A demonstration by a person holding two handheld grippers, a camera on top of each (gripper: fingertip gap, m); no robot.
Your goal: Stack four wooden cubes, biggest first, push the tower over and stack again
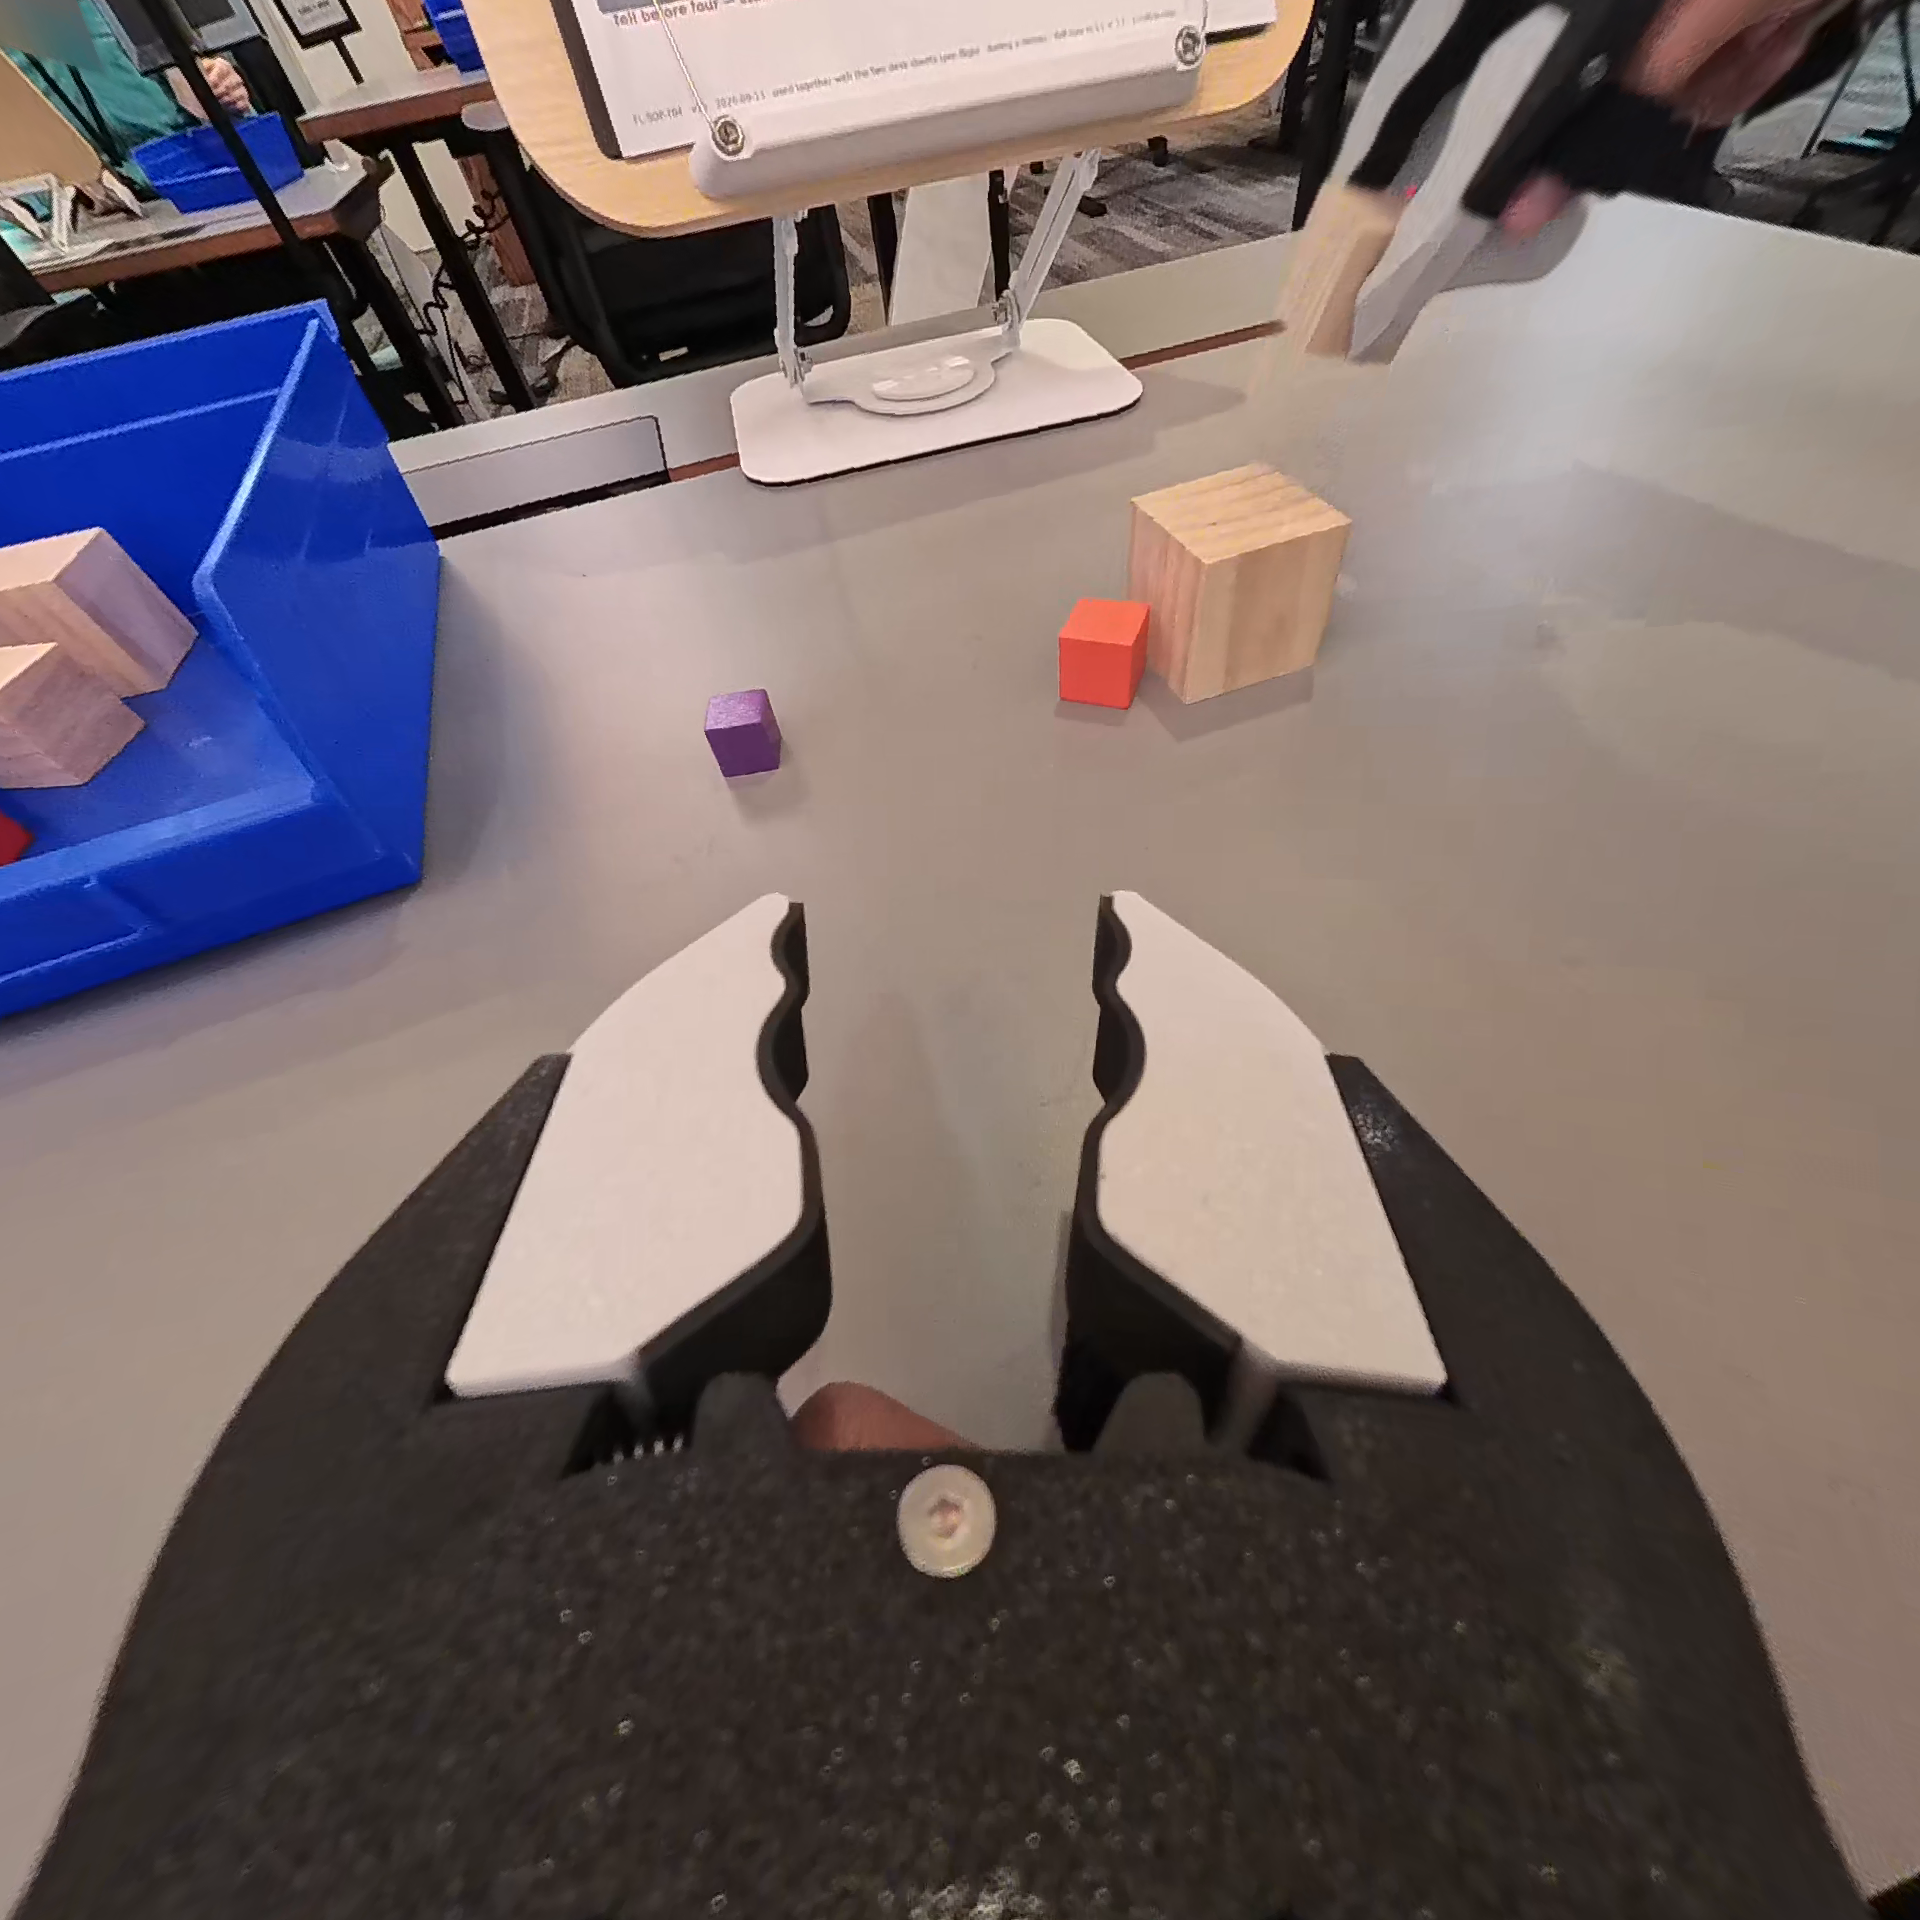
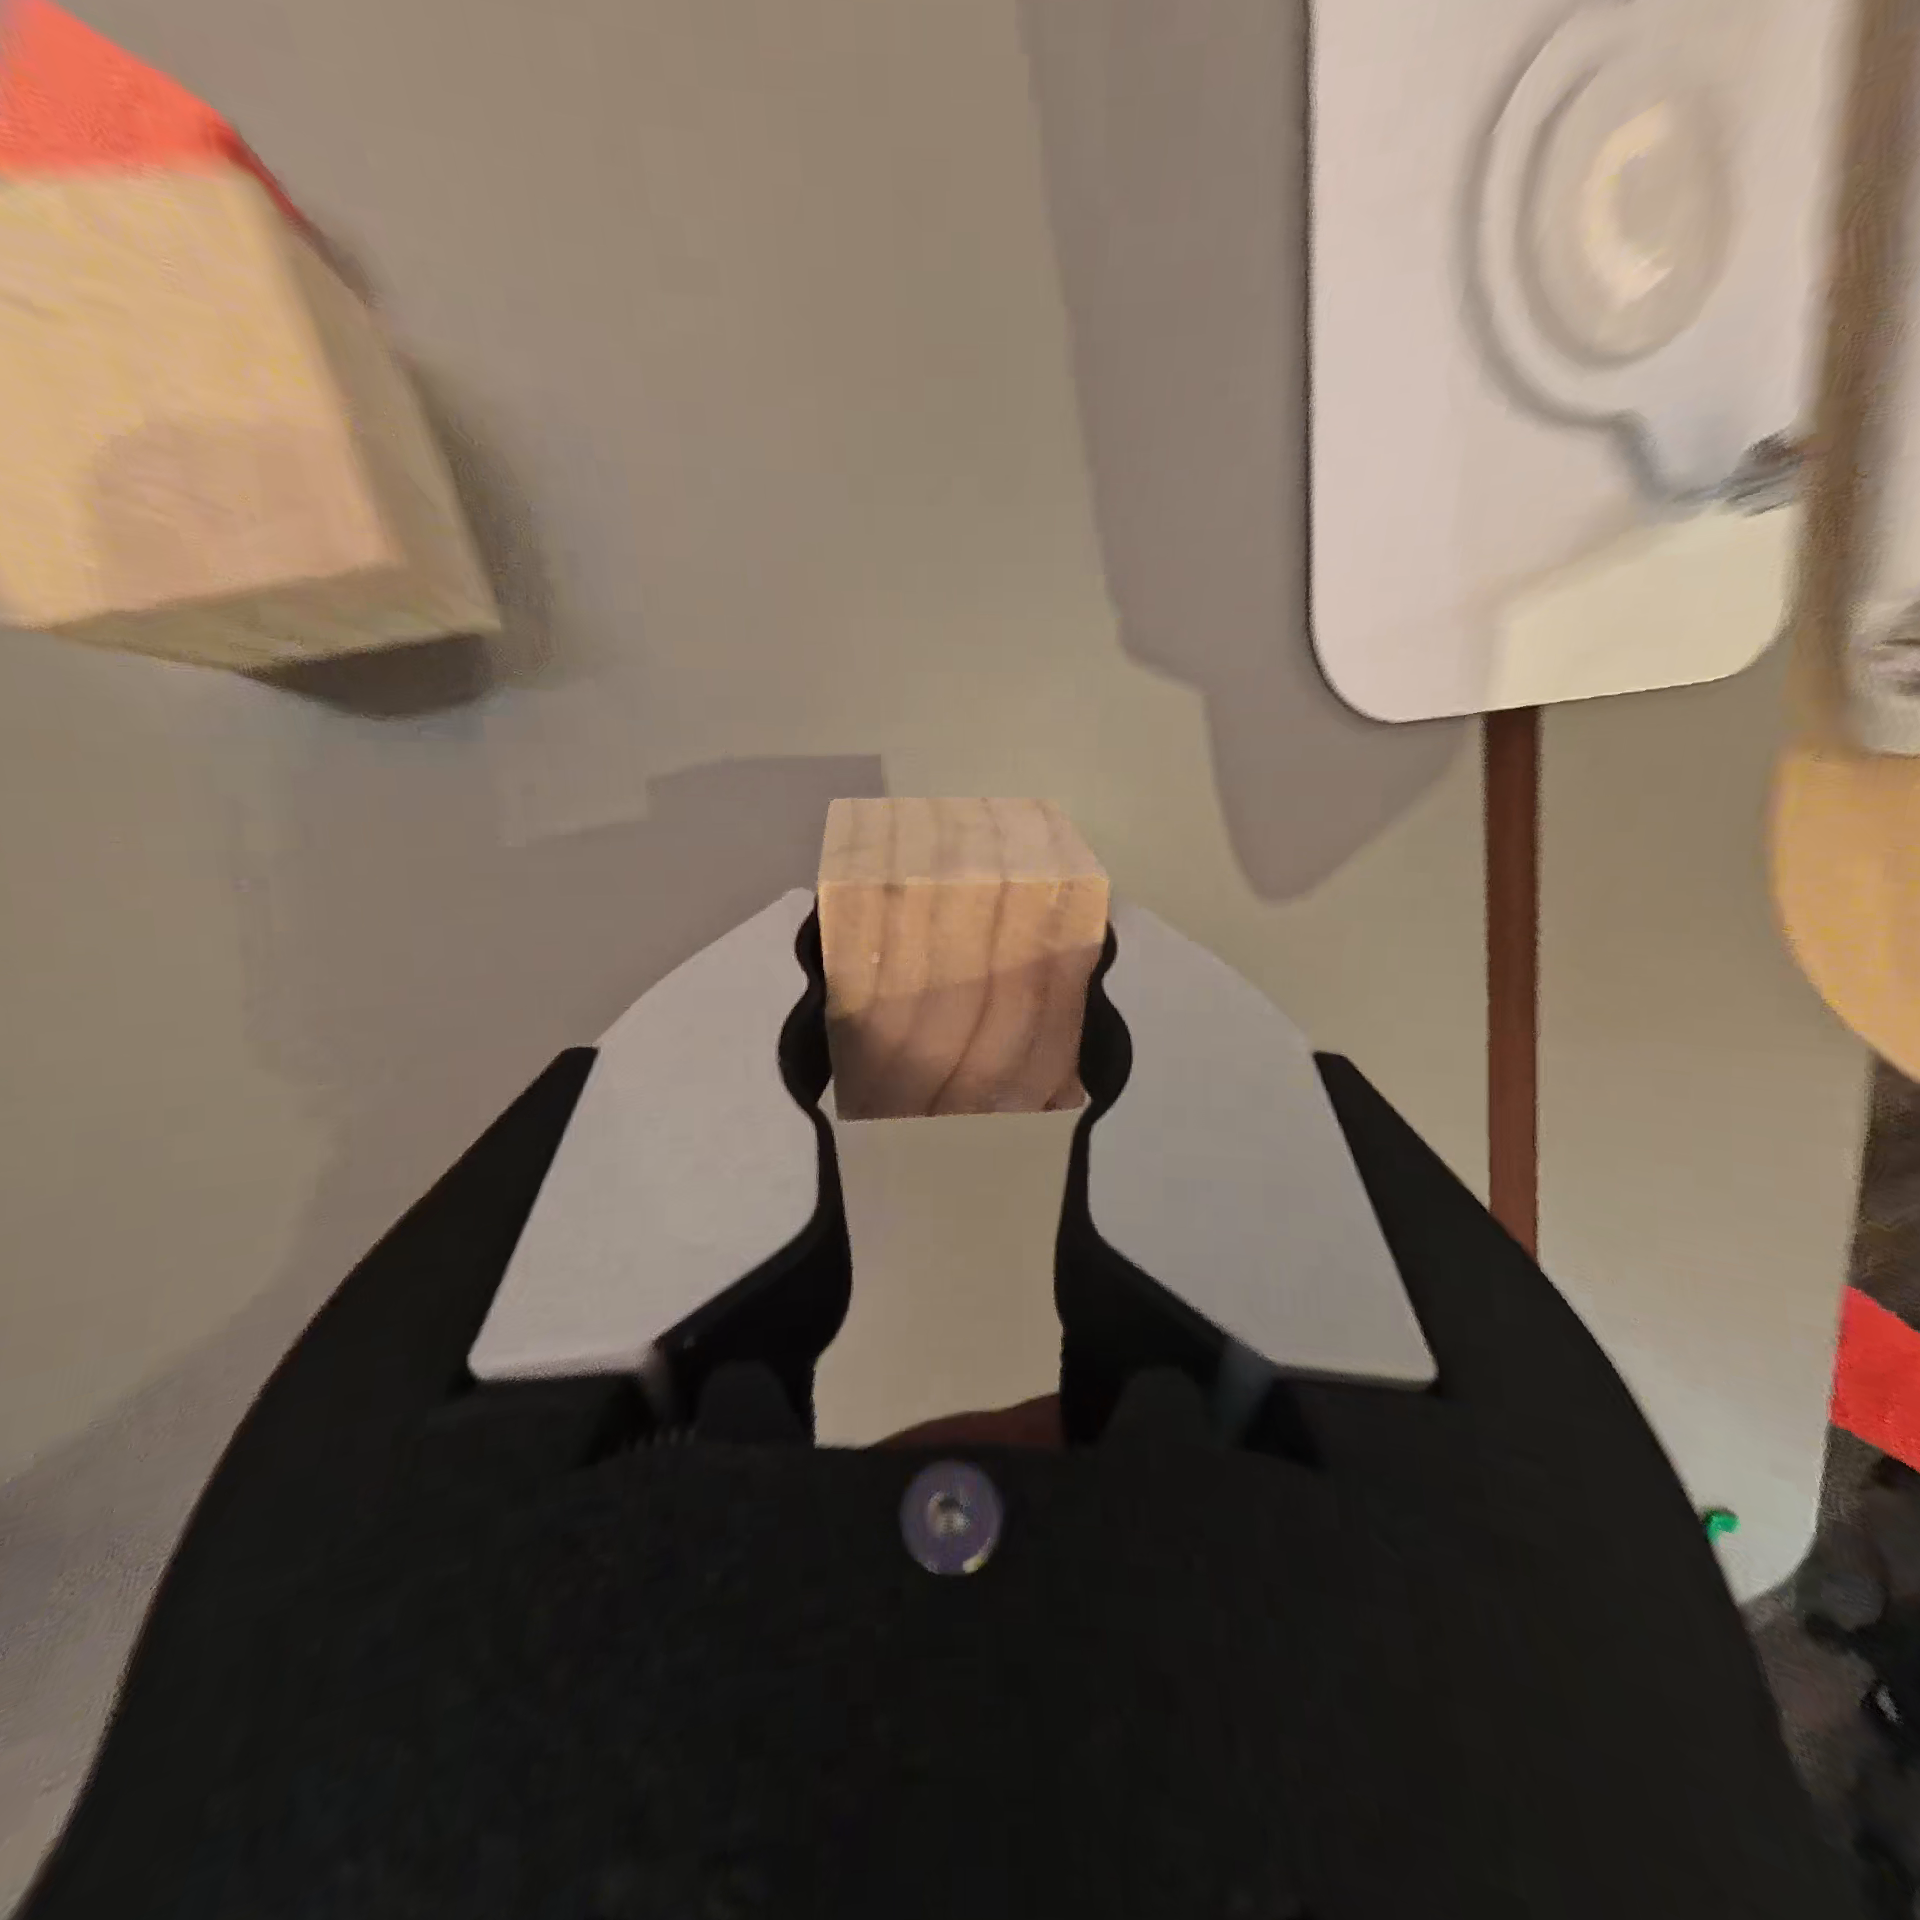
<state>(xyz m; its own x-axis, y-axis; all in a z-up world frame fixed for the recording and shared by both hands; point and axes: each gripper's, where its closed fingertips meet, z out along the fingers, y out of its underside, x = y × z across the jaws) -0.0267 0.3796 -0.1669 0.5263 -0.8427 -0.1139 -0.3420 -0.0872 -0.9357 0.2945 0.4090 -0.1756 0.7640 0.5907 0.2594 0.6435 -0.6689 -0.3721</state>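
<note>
You are working at a smooth grey table [image 1: 1039, 831] with a matte top that carries soft shadows. Your left gripper [image 1: 951, 904] hovers low over the near part of it, jaws spread apart with nothing between them.

Ahead of it, a small purple cube [image 1: 742, 732] sits alone on the bare surface. Farther on and to the right, a large wooden cube [image 1: 1236, 582] stands flat on the table, with an orange cube [image 1: 1101, 652] just beside its near left face, possibly touching.

Your right gripper [image 2: 961, 914] is raised above the far right of the table, jaws clamped on a mid-sized wooden cube [image 2: 961, 966] held clear of the surface. From the left wrist view this cube [image 1: 1335, 275] and the gloved hand [image 1: 1621, 114] behind it are blurred, so its exact tilt is hard to judge.

At the left edge sits a blue bin [image 1: 312, 644] holding more pale wooden blocks [image 1: 83, 613] and a sliver of something red.

At the far edge of the table, a white stand base [image 1: 935, 405] supports a wood-toned board [image 1: 883, 125] with a printed sheet clipped to it. Beyond the table the room shows other desks, another blue bin [image 1: 218, 156] and patterned carpet.
</note>
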